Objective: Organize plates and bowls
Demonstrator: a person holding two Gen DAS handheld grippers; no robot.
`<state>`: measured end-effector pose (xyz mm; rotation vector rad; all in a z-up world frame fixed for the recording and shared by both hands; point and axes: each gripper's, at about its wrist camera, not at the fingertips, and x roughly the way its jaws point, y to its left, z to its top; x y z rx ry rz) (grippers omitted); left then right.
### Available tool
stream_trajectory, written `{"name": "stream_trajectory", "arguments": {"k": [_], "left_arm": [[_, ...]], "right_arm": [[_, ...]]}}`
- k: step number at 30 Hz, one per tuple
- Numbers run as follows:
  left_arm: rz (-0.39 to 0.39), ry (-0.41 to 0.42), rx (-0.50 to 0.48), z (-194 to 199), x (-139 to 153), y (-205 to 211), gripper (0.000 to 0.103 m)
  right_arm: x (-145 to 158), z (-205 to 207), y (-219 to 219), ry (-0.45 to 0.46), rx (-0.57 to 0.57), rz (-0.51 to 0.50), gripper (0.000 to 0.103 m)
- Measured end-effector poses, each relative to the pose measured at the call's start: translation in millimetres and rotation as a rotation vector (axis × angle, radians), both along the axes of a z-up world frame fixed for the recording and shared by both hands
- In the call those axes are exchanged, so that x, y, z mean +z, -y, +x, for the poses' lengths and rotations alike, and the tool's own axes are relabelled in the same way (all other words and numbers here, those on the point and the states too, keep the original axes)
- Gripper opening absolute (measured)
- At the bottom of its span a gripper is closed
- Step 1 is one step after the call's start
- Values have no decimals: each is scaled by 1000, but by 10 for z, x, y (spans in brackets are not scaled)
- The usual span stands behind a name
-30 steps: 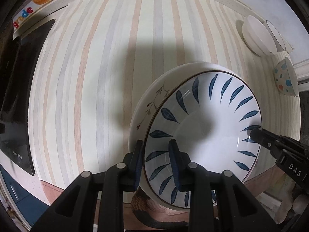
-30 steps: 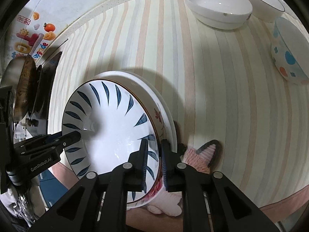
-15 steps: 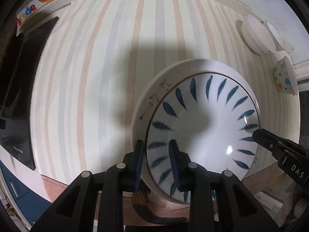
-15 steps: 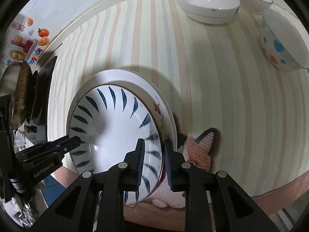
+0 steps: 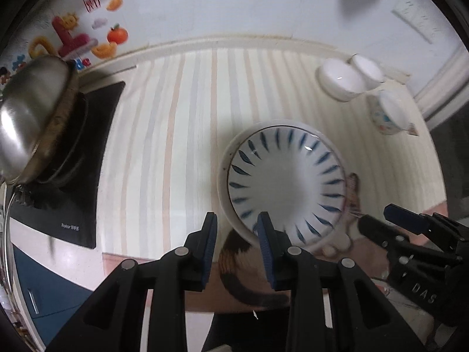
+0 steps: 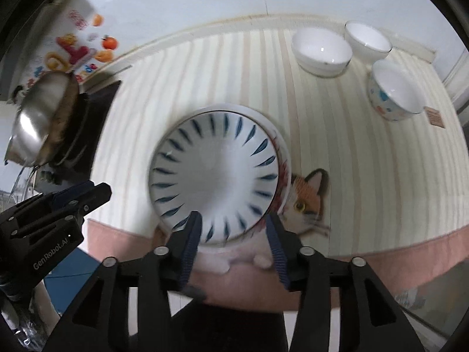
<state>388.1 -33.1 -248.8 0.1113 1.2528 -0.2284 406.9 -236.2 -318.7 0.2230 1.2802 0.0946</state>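
While our right gripper [image 6: 234, 228] is opening with nothing pressed between its pads, the risk is clipping the blue-leaf plate [image 6: 217, 173] below and knocking it off the flowered plate [image 6: 283, 158] beneath; our left gripper [image 5: 237, 231] hangs narrowly parted, holding nothing; the stack sits near the mat's [image 6: 366, 158] near edge, bowls [image 6: 322, 51] far right.

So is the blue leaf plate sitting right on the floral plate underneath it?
Touching. In the right wrist view the blue leaf plate rests nested inside the floral plate, whose rim shows around it with no gap.
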Motion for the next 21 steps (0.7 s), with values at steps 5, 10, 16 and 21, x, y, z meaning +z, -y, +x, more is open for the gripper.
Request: {"name": "stream_trajectory", "arguments": {"k": [5, 10, 16, 21], "left_arm": [[-31, 62, -12, -416, 355, -175, 30], [-38, 122, -22, -678, 631, -325, 47], [-62, 137, -30, -869, 835, -477, 85], [-84, 157, -21, -944, 957, -546, 93]], "right_arm": [[471, -471, -181, 79, -3, -19, 70], [877, -853, -323, 168, -27, -42, 85], [1176, -1113, -396, 221, -66, -67, 93], [1363, -1233, -494, 246, -67, -87, 94]]}}
